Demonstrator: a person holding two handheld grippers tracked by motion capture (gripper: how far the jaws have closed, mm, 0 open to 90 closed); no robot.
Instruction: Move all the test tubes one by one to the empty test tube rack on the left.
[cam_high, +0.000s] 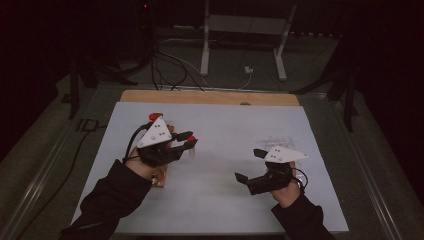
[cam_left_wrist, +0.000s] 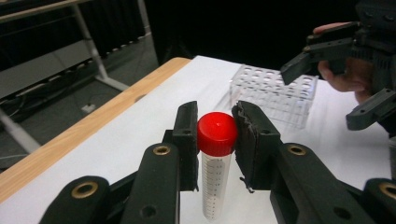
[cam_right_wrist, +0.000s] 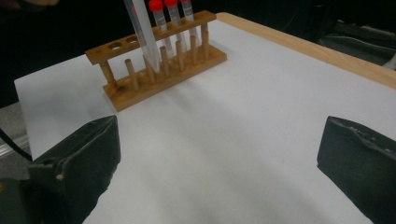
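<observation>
Left gripper (cam_left_wrist: 215, 140): black jaws closed on the red screw cap of a clear plastic centrifuge tube (cam_left_wrist: 214, 179), which hangs upright above the white tabletop (cam_left_wrist: 154, 116).
Tube markings: fine printed graduations run down its side, too small to read.
Right gripper (cam_right_wrist: 217, 158): jaws spread wide, empty, rough dark pads facing each other over bare tabletop.
Wooden rack (cam_right_wrist: 159, 60): dowel-posted, holding three red-capped tubes (cam_right_wrist: 173, 14).
Clear rack (cam_left_wrist: 275, 93): transparent plastic, gridded with round holes.
</observation>
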